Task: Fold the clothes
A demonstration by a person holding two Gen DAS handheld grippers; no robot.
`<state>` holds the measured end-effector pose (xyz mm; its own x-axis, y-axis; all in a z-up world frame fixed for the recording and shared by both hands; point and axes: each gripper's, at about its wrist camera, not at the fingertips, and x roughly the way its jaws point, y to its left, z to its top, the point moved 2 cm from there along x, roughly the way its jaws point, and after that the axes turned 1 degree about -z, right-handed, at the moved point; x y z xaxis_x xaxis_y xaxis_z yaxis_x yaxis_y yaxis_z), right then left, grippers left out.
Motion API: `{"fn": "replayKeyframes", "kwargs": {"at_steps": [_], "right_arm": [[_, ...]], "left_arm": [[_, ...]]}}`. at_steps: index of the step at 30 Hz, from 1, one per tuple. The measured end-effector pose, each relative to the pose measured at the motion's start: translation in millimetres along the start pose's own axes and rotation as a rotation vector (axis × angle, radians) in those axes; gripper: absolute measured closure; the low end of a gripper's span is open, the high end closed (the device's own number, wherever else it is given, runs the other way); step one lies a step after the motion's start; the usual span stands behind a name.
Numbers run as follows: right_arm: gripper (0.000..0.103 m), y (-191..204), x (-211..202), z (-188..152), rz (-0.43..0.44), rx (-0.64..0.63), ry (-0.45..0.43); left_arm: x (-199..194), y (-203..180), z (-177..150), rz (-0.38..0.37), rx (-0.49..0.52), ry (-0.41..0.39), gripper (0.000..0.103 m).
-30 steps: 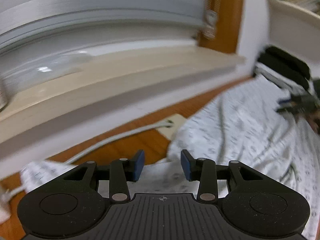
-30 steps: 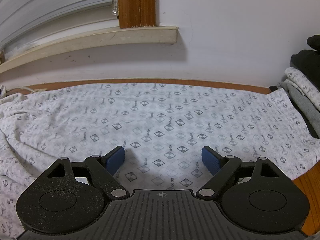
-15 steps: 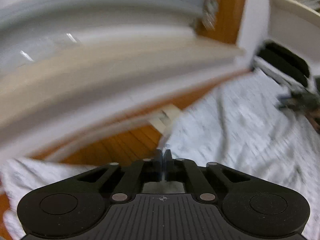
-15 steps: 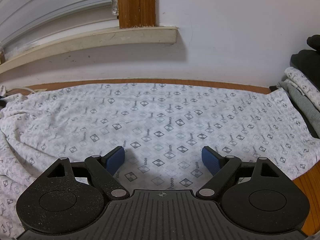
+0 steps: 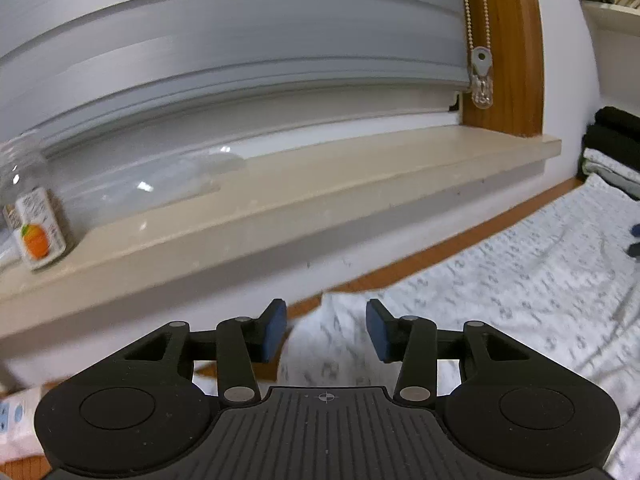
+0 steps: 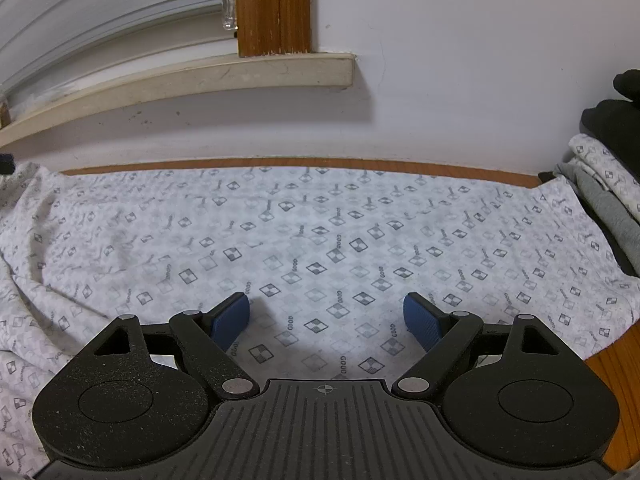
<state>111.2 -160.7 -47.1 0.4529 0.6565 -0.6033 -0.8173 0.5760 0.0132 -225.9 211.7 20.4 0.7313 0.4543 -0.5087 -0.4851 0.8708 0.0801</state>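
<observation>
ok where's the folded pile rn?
Right edge of the right wrist view: the folded pile sits against the wall, beside the far right corner of the patterned garment.

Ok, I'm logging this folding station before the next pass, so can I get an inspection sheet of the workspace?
Surface: brown wooden top, mostly covered.
Job's things: white garment with a grey diamond print, spread flat; folded stack of black, grey and printed clothes at the right edge.
Clutter: clear bottle with an orange-fruit label on the beige window sill.
Grippers: left gripper jaws have just been opening, a cloth corner between them, not pressed; right gripper open above the cloth.
Cables: nothing seen.
Surroundings: white wall, grey blind with bead chain, wooden window frame.
</observation>
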Motion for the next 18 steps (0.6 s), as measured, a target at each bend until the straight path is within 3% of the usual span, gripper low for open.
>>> {"fn": "replayKeyframes", "kwargs": {"at_steps": [2, 3, 7, 12, 15, 16, 17, 18], "right_arm": [[0.019, 0, 0, 0, 0.0, 0.0, 0.0], [0.019, 0, 0, 0, 0.0, 0.0, 0.0], [0.019, 0, 0, 0, 0.001, 0.0, 0.0], [0.019, 0, 0, 0, 0.001, 0.0, 0.0], [0.019, 0, 0, 0, 0.001, 0.001, 0.001], [0.019, -1, 0, 0, 0.001, 0.001, 0.001], [0.019, -1, 0, 0, 0.001, 0.001, 0.001], [0.019, -1, 0, 0, 0.001, 0.001, 0.0]], "left_arm": [[-8, -2, -5, -0.021, 0.015, 0.013, 0.038], [-10, -1, -8, -0.028, 0.033, 0.025, 0.035], [-14, 10, -18, -0.026, 0.053, 0.085, 0.034], [-3, 27, -22, -0.004, 0.082, 0.105, 0.034], [8, 29, -24, -0.056, 0.122, 0.157, 0.045], [12, 30, -25, -0.078, 0.135, 0.176, 0.061], [12, 30, -25, -0.104, 0.135, 0.174, 0.089], [10, 32, -23, -0.073, 0.127, 0.16, 0.1]]}}
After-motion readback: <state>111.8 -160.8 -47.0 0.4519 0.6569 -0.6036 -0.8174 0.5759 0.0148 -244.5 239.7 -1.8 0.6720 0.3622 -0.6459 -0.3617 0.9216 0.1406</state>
